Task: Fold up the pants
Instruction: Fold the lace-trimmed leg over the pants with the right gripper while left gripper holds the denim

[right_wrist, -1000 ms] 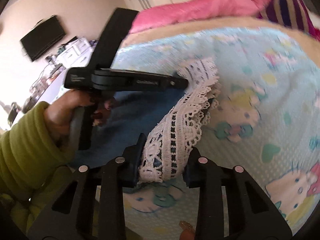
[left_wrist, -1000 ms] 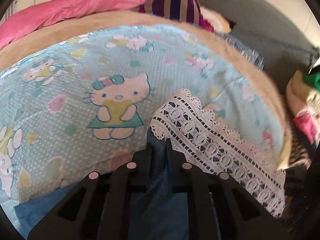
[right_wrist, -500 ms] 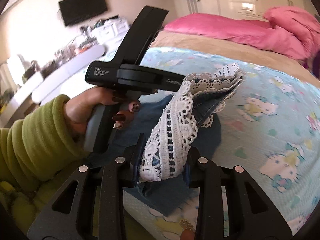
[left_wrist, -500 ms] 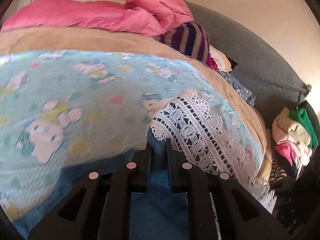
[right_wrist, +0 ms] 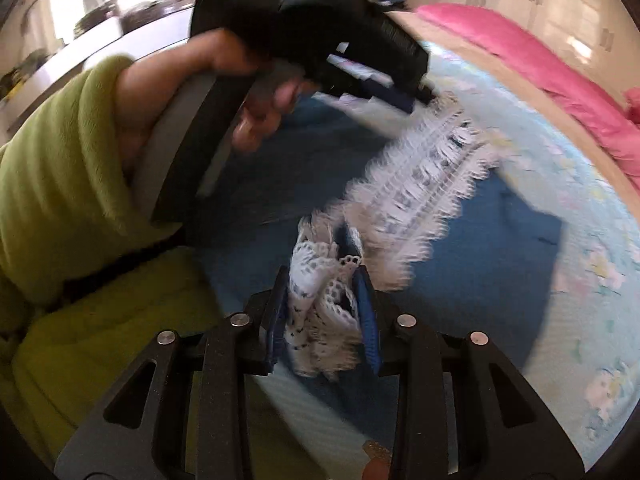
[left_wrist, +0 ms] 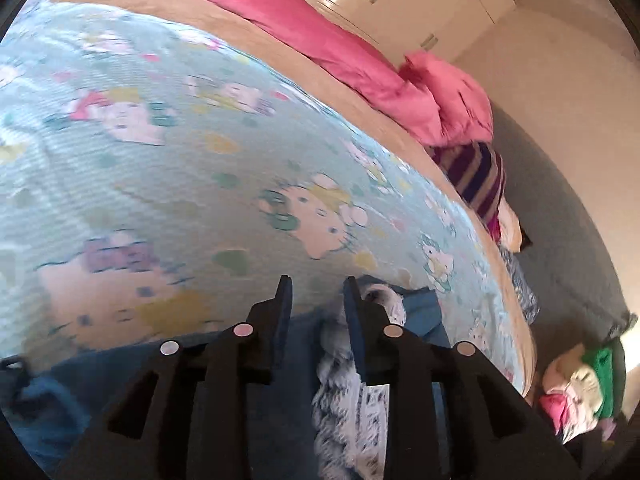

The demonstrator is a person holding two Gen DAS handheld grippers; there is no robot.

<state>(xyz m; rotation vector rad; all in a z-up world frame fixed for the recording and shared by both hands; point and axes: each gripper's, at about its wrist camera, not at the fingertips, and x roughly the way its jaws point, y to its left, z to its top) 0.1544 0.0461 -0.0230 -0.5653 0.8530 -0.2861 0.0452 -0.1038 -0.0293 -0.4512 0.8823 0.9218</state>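
The pants are blue denim (right_wrist: 492, 248) with a white lace hem (right_wrist: 420, 184), lying folded over on a light blue cartoon-print bedspread (left_wrist: 160, 168). My right gripper (right_wrist: 322, 286) is shut on a bunched piece of the lace hem (right_wrist: 316, 276). My left gripper (left_wrist: 316, 294) is open, its jaws apart just above the denim (left_wrist: 420, 308), with lace (left_wrist: 344, 392) beneath it. In the right wrist view the left gripper's body (right_wrist: 320, 40) sits in a hand above the far part of the pants.
A pink duvet (left_wrist: 360, 60) and a striped pillow (left_wrist: 476, 176) lie at the far side of the bed. A grey headboard (left_wrist: 568, 220) runs along the right. A pile of clothes (left_wrist: 580, 392) sits at the lower right. My green sleeve (right_wrist: 60, 168) is at the left.
The left gripper has let go of the denim and opened. Both grippers came down, and the lifted leg end now lies over the rest of the pants. The right still holds lace.
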